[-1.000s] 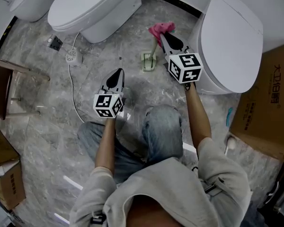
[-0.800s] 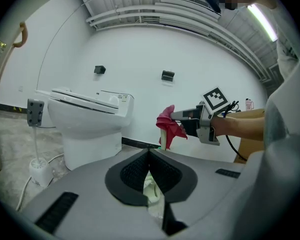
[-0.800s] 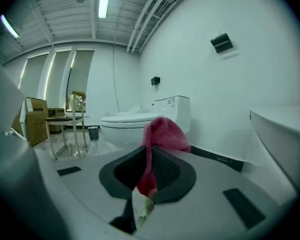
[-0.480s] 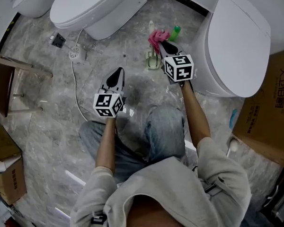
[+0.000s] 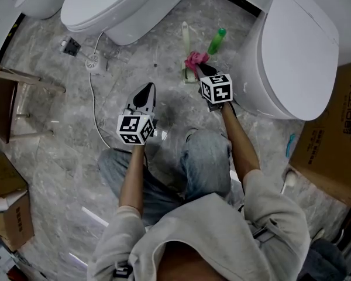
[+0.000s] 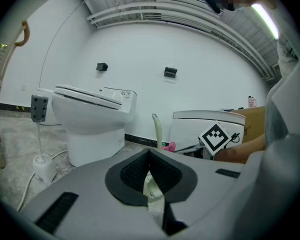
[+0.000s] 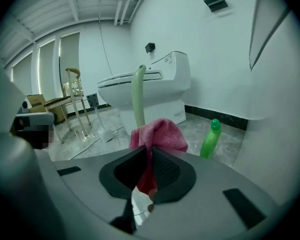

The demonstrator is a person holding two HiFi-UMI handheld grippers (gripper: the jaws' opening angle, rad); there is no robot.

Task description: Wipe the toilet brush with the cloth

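Observation:
The toilet brush stands upright on the floor between two toilets, its pale green handle (image 5: 185,35) rising from a holder (image 5: 188,75). My right gripper (image 5: 200,68) is shut on a pink cloth (image 5: 194,59), which hangs right beside the handle just above the holder. In the right gripper view the cloth (image 7: 160,133) bunches over the jaws of the right gripper (image 7: 150,156), with the handle (image 7: 137,103) directly behind it. My left gripper (image 5: 146,90) hovers to the left of the brush, shut and holding nothing. The left gripper view shows the handle (image 6: 156,129) ahead.
A green bottle (image 5: 216,40) lies just right of the brush. White toilets stand at the far left (image 5: 123,4) and at the right (image 5: 298,51). A second white brush holder (image 5: 93,64) with a cord, a chair (image 5: 6,104) and cardboard boxes (image 5: 333,127) ring the floor.
My right gripper has carried the pink cloth forward, close to the brush handle. The green bottle has come into view. The left gripper has barely moved.

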